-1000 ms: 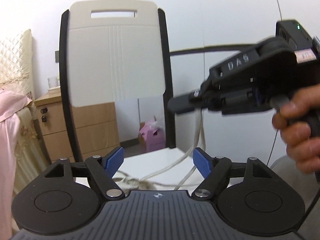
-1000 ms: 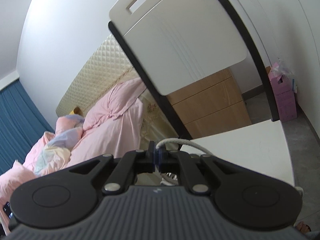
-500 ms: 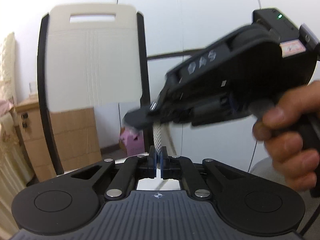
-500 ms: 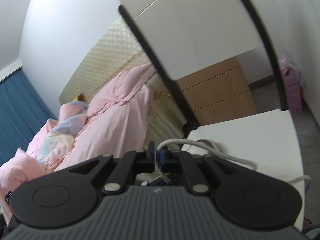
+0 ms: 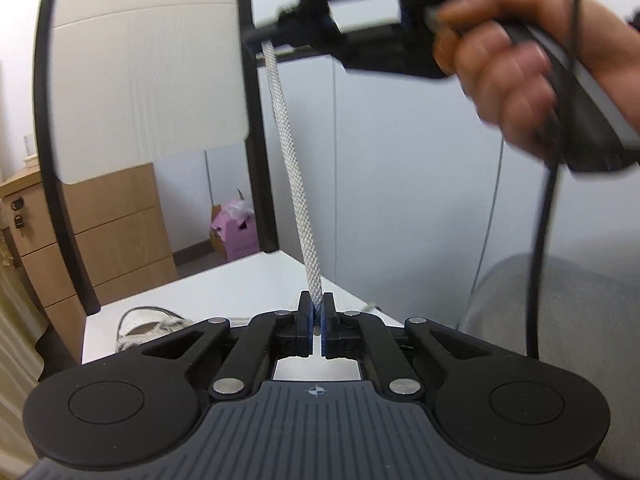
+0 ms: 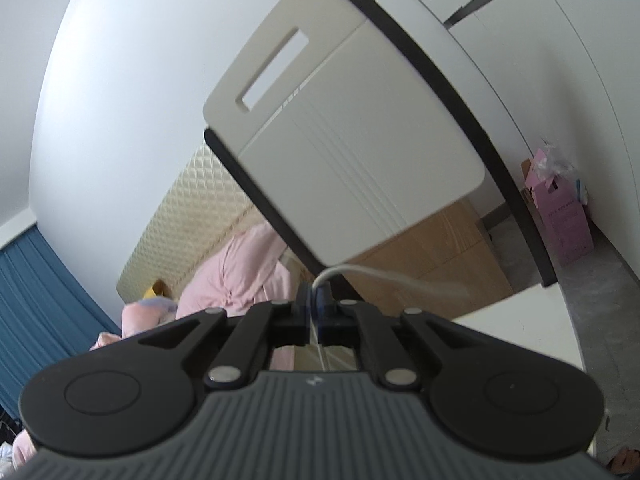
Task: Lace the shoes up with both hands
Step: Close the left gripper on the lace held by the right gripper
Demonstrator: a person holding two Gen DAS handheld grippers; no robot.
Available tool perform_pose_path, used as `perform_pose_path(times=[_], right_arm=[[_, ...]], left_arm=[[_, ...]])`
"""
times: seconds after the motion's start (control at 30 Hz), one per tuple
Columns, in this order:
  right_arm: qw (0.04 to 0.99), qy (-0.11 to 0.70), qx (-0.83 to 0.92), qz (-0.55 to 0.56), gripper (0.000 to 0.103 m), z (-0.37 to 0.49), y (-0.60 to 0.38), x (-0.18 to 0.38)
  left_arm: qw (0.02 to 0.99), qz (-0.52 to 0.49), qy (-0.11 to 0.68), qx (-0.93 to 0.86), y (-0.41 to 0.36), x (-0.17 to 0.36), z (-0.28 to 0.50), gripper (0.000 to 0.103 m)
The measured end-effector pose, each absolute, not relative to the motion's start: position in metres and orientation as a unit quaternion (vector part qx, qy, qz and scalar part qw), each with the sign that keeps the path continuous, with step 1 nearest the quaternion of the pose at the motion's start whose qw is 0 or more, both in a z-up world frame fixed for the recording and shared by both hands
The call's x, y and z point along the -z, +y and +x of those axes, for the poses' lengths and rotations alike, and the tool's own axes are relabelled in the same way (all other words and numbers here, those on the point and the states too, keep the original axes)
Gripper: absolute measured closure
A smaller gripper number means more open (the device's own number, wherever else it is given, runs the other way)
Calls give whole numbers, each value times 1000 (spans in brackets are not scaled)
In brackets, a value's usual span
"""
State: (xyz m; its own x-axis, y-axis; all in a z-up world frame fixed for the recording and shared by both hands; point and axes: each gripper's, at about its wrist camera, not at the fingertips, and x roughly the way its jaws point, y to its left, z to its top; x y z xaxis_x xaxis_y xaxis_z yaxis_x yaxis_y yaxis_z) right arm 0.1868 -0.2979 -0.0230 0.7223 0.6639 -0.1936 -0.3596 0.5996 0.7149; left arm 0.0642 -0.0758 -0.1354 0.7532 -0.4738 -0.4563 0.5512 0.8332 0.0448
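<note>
My left gripper (image 5: 316, 312) is shut on a white braided shoelace (image 5: 291, 160). The lace runs taut from it, up and to the left, to my right gripper (image 5: 260, 38), which is shut on its upper end high above the table. In the right wrist view the right gripper (image 6: 313, 294) pinches the lace (image 6: 384, 278), which bends off to the right, blurred. A shoe (image 5: 148, 326) with a light upper lies on the white table (image 5: 224, 292) at lower left, partly hidden behind my left gripper.
A white chair back with a black frame (image 5: 148, 76) stands behind the table. A wooden drawer unit (image 5: 100, 232) and a pink box (image 5: 236, 232) are on the floor behind. A bed with pink bedding (image 6: 240, 276) lies to the left. A grey cushion (image 5: 560, 320) is at right.
My left gripper went from open to shut on the lace. My right gripper, holding the lace, rose up and away, and the lace between the two is now stretched taut.
</note>
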Motion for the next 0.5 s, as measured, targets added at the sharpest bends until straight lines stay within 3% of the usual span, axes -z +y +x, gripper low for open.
perform_pose_path(times=[0.5], right_arm=[[871, 181, -291, 352, 99, 203, -307, -15]], left_arm=[[917, 113, 244, 296, -85, 143, 61, 99]])
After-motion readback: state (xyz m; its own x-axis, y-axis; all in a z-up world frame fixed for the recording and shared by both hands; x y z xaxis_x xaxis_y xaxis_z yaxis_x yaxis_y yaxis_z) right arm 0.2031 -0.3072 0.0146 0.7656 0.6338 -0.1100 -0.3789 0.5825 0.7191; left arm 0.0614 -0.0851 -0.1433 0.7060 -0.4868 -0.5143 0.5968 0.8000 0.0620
